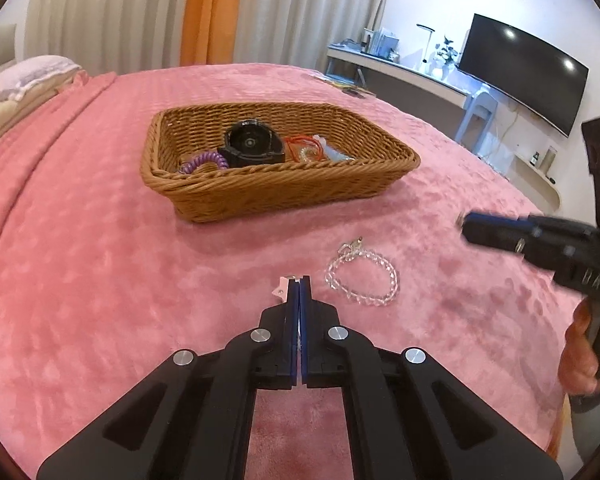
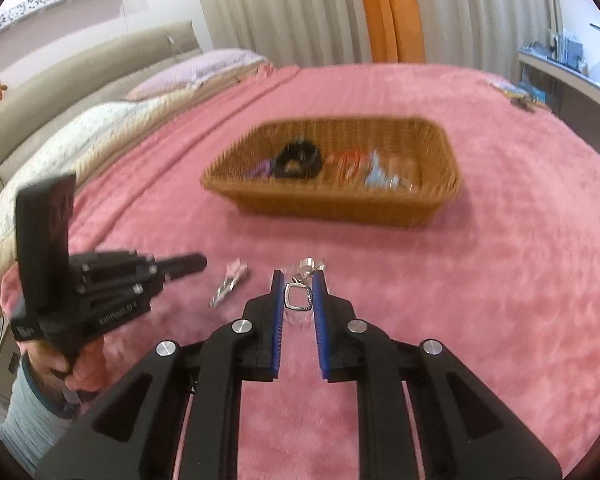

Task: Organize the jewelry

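Note:
A clear bead bracelet (image 1: 362, 276) lies on the pink bedspread (image 1: 100, 280), just right of my left gripper (image 1: 300, 280). That gripper is shut, with nothing seen between its pads. A small pink and silver clip (image 1: 282, 287) pokes out by its left tip. In the right wrist view the clip (image 2: 228, 285) lies on the bed, apart from the left gripper (image 2: 202, 261). My right gripper (image 2: 298, 280) is shut on a small square silver piece (image 2: 298, 298), with silver bits dangling past its tips. It hovers to the right of the bracelet (image 1: 465, 224).
Farther back, a wicker basket (image 1: 276, 190) holds a black round thing (image 1: 250, 146), a purple coil tie (image 1: 204, 160), a red cord (image 1: 304, 146) and a pale blue piece (image 1: 334, 154). Pillows (image 2: 100, 128) lie at the left. A desk (image 1: 400, 72) and dark screen (image 1: 520, 72) stand beyond the bed's right edge.

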